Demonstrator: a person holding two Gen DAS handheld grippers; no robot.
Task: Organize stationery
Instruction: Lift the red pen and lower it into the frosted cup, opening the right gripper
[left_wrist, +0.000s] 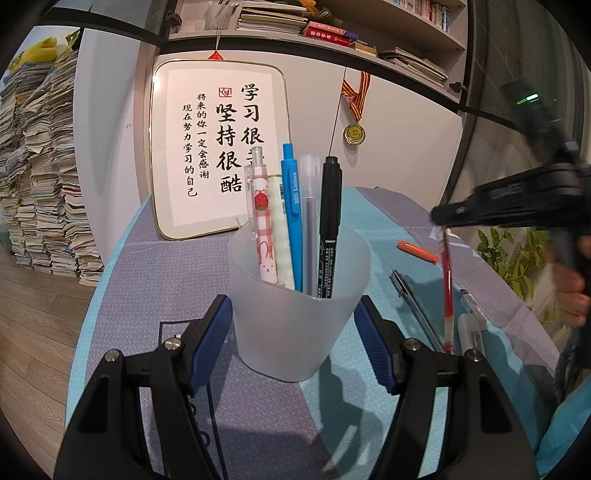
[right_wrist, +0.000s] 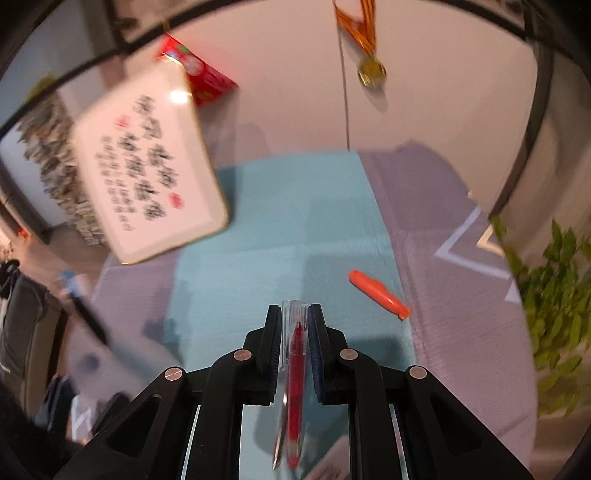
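Observation:
A frosted plastic cup (left_wrist: 299, 306) stands on the blue and purple table cover (left_wrist: 147, 295), with my left gripper (left_wrist: 293, 301) shut on it, blue pads against both sides. It holds several pens upright, among them a blue pen (left_wrist: 291, 206) and a black marker (left_wrist: 330, 221). To the right, above the table, my right gripper (left_wrist: 441, 218) is shut on a red pen (left_wrist: 447, 288) that hangs down from it. In the right wrist view the red pen (right_wrist: 295, 354) sits in a clear barrel, pinched between the pads of the right gripper (right_wrist: 294, 314). The cup shows there only as a blur at the lower left.
An orange pen (left_wrist: 417, 251) (right_wrist: 378, 293), a dark pen (left_wrist: 413, 299), a clear pen (left_wrist: 470, 300) and a white marker (left_wrist: 471, 332) lie right of the cup. A framed calligraphy board (left_wrist: 218, 147) leans on the wall behind. A plant (left_wrist: 513, 258) stands at the right, paper stacks (left_wrist: 40, 166) at the left.

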